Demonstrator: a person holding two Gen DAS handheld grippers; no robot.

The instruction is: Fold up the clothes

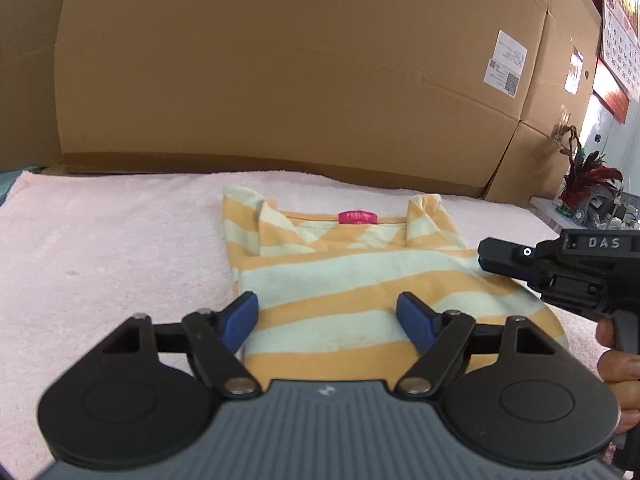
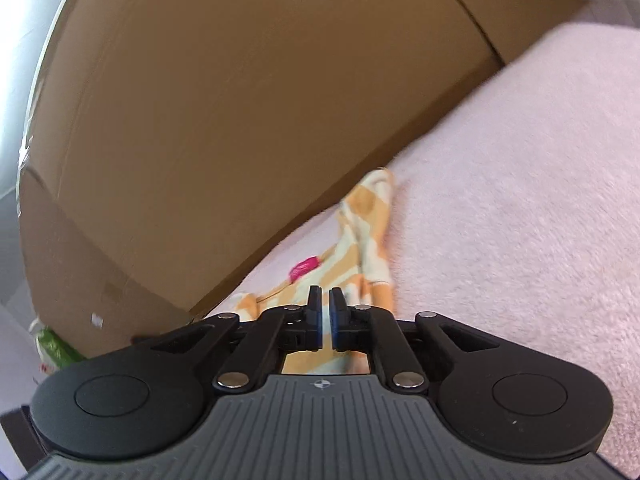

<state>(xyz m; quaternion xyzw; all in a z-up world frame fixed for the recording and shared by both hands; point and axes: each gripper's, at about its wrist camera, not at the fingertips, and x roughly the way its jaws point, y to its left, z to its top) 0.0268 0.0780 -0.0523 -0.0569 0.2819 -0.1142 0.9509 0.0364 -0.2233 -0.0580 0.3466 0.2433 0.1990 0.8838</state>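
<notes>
An orange and cream striped shirt (image 1: 360,280) with a pink neck label (image 1: 357,217) lies partly folded on the pink towel (image 1: 100,260). My left gripper (image 1: 327,316) is open above the shirt's near half, its blue pads (image 1: 240,316) spread wide. My right gripper (image 1: 496,258) comes in from the right at the shirt's right edge. In the right wrist view my right gripper (image 2: 325,316) has its pads nearly together over the shirt (image 2: 364,216), with nothing visible between them.
Large cardboard boxes (image 1: 300,60) stand right behind the towel. A white shelf with a red-leaved plant (image 1: 588,184) and small items is at the far right. A wall calendar (image 1: 620,20) hangs above it.
</notes>
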